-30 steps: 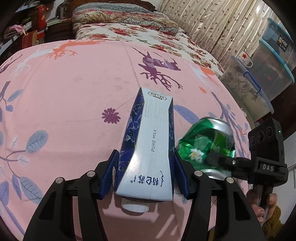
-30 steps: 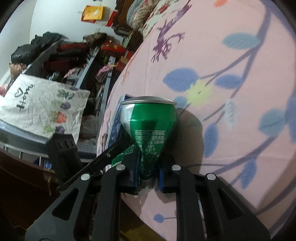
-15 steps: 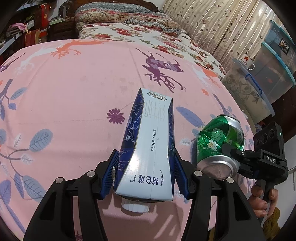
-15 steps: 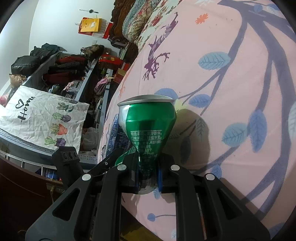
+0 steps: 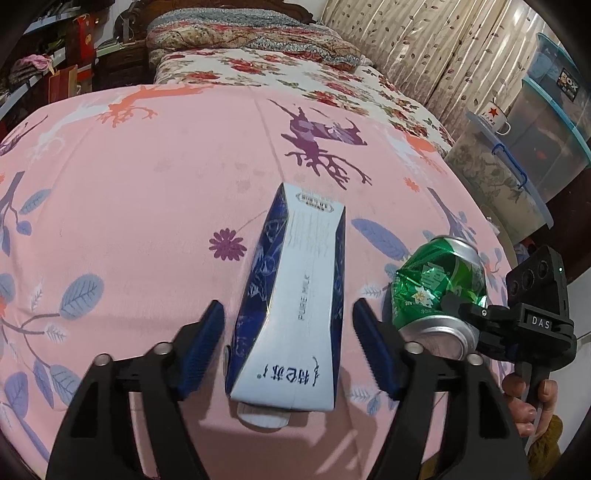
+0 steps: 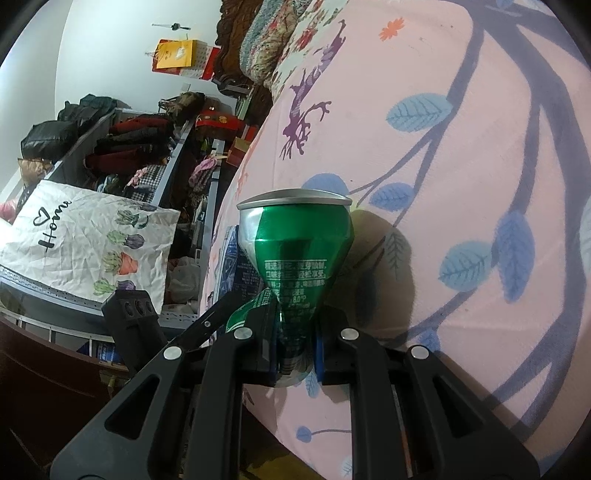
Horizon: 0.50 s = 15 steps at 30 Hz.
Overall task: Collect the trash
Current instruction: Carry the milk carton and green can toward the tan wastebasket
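Note:
A blue and white milk carton (image 5: 295, 295) lies on the pink bedsheet (image 5: 147, 184), its cap end toward the camera. My left gripper (image 5: 289, 308) straddles it and its jaws are opening; both blue pads (image 5: 207, 332) stand clear of the carton's sides. To the right, a crushed green can (image 5: 436, 284) is pinched at its waist by my right gripper (image 6: 293, 354), which is shut on the can (image 6: 295, 240) just above the sheet. In the right wrist view the carton's edge (image 6: 236, 266) shows behind the can.
Clear storage boxes (image 5: 546, 147) with a white mug (image 5: 493, 116) on a lid stand right of the bed. A floral quilt and pillows (image 5: 240, 33) lie at its far end. Left of the bed are cluttered shelves (image 6: 129, 147) and a white printed bag (image 6: 92, 236).
The left jaws have spread apart and let go of the milk carton, which stays lying on the sheet. The right gripper with the can has shifted a little away from the carton.

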Available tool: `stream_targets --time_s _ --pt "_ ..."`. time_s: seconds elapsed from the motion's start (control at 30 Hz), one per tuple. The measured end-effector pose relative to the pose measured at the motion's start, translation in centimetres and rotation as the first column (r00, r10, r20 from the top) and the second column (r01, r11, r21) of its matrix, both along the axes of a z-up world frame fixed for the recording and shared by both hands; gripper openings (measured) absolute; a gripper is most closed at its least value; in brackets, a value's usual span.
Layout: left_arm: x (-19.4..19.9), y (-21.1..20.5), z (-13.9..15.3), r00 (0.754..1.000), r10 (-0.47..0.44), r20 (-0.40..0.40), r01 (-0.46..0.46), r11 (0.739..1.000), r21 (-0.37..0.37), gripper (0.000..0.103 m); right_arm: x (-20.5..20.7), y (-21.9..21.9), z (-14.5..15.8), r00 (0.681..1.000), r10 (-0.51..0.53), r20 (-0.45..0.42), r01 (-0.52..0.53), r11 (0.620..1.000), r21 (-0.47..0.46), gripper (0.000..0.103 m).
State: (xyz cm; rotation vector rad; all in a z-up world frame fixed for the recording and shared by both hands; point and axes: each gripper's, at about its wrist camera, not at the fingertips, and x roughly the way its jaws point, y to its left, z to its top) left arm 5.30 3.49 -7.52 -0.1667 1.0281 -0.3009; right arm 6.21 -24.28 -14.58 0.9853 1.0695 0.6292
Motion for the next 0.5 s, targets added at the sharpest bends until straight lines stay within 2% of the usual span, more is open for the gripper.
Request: stream_targets --time_s 0.4,0.5 --pt "0.66 -0.14 -0.69 1.0 -0.004 -0.017 0.004 1.0 0.007 0.07 0.11 -0.36 -0.6 1.0 -0.002 -0.009 0.003 1.0 0.02 0.017" --pt "0.58 -0.2 -0.78 1.0 -0.004 -0.004 0.004 1.0 0.021 0.063 0.1 -0.38 -0.62 1.0 -0.005 -0.011 0.006 1.0 0.013 0.019"
